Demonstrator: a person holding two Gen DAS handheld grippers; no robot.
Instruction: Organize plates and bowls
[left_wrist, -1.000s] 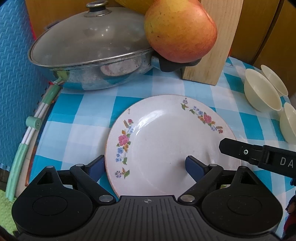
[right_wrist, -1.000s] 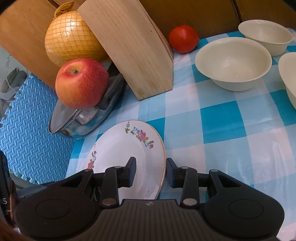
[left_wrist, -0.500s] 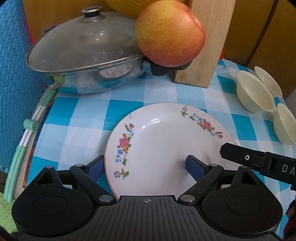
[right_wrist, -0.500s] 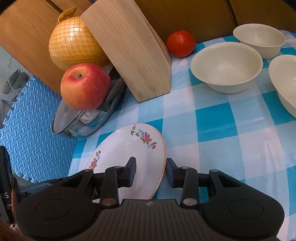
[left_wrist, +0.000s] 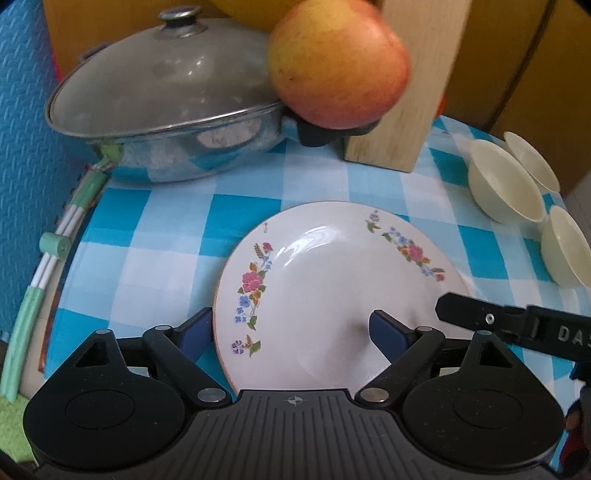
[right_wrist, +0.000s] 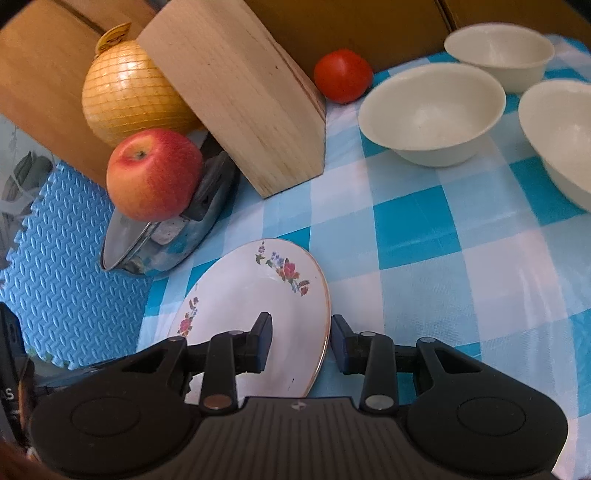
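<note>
Floral plate (right_wrist: 255, 306) rim btwn R gripper (right_wrist: 301, 341) jaws, ungripped.

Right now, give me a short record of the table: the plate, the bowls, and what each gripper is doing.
plate: one, floral, between the two grippers
bowls: three, cream, side by side, unstacked
left gripper: open wide, jaws just closing slightly, plate's left rim between them
right gripper: jaws straddle the plate's right rim; grip unclear
nearby: apple resting on the pot
</note>
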